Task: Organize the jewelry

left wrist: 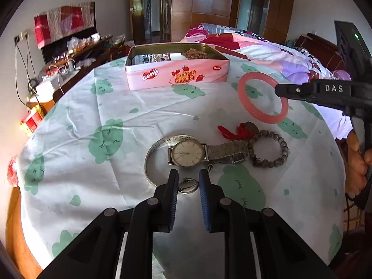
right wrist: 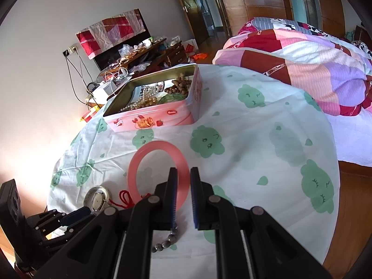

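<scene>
1. Left wrist view: we hold the left claw (left wrist: 187,181) low over the table (left wrist: 76,121), its jaws moderately parted with a small silver pendant (left wrist: 187,185) lying between the blue pads (left wrist: 204,197); nothing is gripped. We judge this a line-up for the pendant or for the watch (left wrist: 187,154) just beyond, which lies across a silver bangle (left wrist: 148,158) and touches a grey bead bracelet (left wrist: 270,150).
2. Same view: the loose pieces sit clustered at the near side so either claw can reach them, while the pink tin (left wrist: 176,75), open at the far side, already holds beads. The right claw (left wrist: 277,91) comes in level from the right, over the rim of the pink bangle (left wrist: 262,97).
3. Right wrist view: the right claw (right wrist: 183,181) straddles the pink bangle's (right wrist: 148,150) right rim, jaws narrowly parted, pads seemingly not yet pressing; the bangle appears to lie flat on the cloth.
4. Same view: we aim forward and slightly down, with the pink tin (right wrist: 153,118) ahead and to the left, the likely destination. A red cord (right wrist: 125,197) lies left of the fingers.
</scene>
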Available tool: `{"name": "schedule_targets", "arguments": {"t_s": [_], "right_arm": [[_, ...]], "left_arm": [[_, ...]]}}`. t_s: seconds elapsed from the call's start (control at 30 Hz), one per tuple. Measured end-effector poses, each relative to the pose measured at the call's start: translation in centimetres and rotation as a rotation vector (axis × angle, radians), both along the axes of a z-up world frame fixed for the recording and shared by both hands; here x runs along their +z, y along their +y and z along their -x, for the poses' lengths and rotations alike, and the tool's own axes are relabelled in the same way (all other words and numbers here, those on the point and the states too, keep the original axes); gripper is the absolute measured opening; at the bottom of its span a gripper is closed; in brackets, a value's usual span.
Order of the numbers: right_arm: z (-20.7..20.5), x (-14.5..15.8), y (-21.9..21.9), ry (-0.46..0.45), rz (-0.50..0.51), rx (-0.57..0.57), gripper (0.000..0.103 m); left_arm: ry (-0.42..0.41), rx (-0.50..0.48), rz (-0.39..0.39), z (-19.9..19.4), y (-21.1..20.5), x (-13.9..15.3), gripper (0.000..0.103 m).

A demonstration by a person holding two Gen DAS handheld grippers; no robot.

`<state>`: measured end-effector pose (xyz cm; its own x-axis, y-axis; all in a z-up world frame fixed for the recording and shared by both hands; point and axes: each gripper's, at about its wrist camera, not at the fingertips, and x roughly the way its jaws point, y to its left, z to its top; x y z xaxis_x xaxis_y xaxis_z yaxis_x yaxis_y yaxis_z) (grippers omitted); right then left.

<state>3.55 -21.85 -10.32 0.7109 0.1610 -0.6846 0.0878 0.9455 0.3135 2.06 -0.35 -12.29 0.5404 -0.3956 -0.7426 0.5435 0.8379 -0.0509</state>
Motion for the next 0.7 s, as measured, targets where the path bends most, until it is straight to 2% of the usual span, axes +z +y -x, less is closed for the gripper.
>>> {"name": "schedule_targets", "arguments": {"t_s": [0.13,0.47,0.7], "right_arm": [[0.1,0.0,-0.1,-0.003,-0.006,-0.003,0.014],[0.3,0.5,-0.4,-0.026,-0.008,-0.011,0.014],[0.1,1.7,-0.3,-0.054,0.003,-0.011,0.014]], "left_arm": [[-0.025,-0.002,0.033,0.5,0.7,0.6,0.017],[-0.187,0.035,0.131,1.2,3.1,6.3,0.017],[-0.223,0.032,0.154,-0.5,2.2,7.6,0.017]]}}
